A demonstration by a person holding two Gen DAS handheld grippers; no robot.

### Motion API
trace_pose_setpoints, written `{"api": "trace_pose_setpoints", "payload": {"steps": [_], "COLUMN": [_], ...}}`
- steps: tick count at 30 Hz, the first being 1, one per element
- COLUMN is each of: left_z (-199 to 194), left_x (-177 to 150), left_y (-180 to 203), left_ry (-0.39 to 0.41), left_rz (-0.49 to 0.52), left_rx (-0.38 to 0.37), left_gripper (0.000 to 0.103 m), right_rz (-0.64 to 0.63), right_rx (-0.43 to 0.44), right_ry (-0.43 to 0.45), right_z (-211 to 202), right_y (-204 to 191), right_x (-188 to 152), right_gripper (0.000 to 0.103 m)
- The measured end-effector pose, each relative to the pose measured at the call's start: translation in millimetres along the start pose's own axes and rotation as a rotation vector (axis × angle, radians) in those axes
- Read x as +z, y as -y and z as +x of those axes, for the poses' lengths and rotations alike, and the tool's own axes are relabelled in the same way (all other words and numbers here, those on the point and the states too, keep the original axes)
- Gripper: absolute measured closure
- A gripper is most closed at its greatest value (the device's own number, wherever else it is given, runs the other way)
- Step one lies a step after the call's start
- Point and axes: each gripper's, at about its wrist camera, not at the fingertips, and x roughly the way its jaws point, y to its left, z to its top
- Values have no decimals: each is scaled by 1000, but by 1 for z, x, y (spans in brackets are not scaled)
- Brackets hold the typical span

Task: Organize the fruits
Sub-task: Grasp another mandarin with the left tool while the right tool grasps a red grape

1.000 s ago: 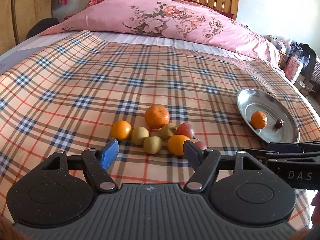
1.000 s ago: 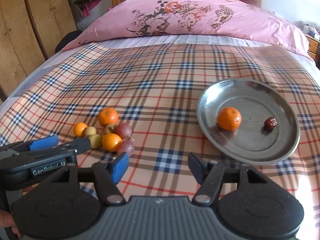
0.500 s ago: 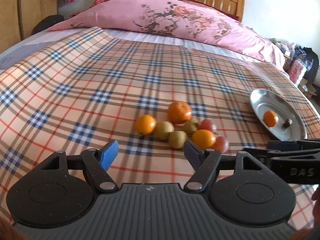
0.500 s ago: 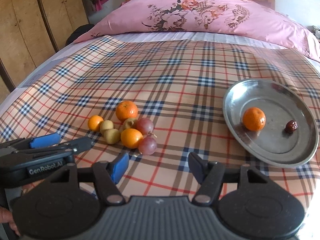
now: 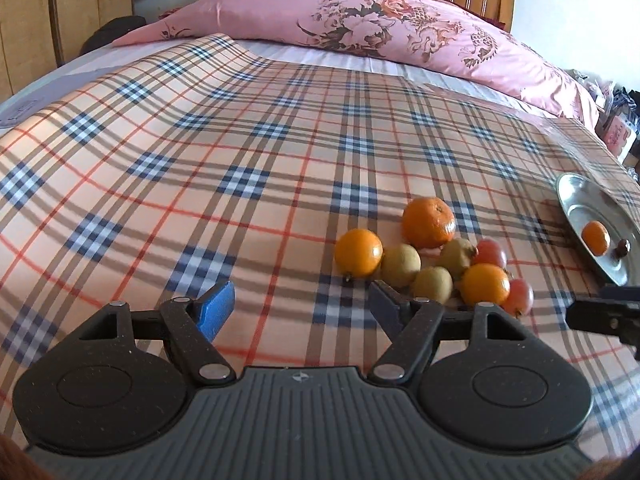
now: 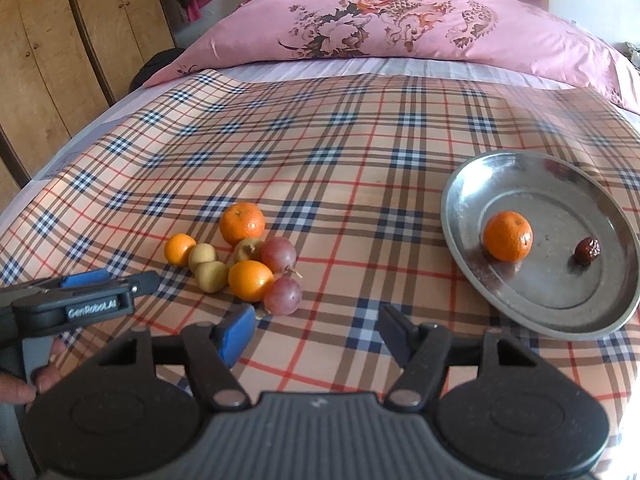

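A cluster of fruit lies on the plaid sheet: a large orange (image 5: 428, 222), two smaller oranges (image 5: 358, 252), three yellow-green fruits (image 5: 400, 265) and two red grapes (image 6: 282, 295). A steel plate (image 6: 472, 184) at the right holds one orange (image 6: 508, 236) and a dark date (image 6: 587, 251); it also shows in the left wrist view (image 5: 568, 196). My left gripper (image 5: 300, 306) is open and empty, just in front and left of the cluster. My right gripper (image 6: 316, 330) is open and empty, in front of the cluster and plate.
The plaid sheet (image 5: 240, 140) covers a bed with a pink floral pillow (image 6: 400, 28) and wooden headboard at the back. Wooden wardrobes (image 6: 60, 60) stand at the left. Clutter sits beyond the bed's right edge (image 5: 616, 128).
Both grippers have swung left, so the fruit cluster and plate have shifted right in each view. Both stay open and empty. The fruit has not moved.
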Motion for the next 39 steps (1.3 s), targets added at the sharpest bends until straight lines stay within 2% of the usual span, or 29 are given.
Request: {"api": "trace_pose_setpoints", "payload": {"steps": [7, 15, 17, 19, 29, 39], "left_z": [25, 45, 46, 46, 30, 20], "left_x": [16, 17, 17, 17, 5, -2], "left_y": [8, 13, 13, 11, -3, -8], "left_ry": [3, -3, 5, 10, 31, 41], "left_rz": [49, 101, 106, 104, 69, 45], "left_rx": [-23, -68, -76, -78, -84, -93], "left_gripper": [13, 46, 67, 71, 70, 70], "right_rz": [7, 11, 5, -1, -45, -199], "right_rx": [-2, 7, 10, 10, 31, 63], "right_ry": [-4, -6, -9, -16, 4, 8], "right_z": [5, 10, 14, 19, 44, 64], "right_y": [5, 8, 7, 6, 3, -21], "right_x": [2, 7, 9, 11, 25, 23], "right_gripper": [35, 34, 33, 33, 36, 41]}}
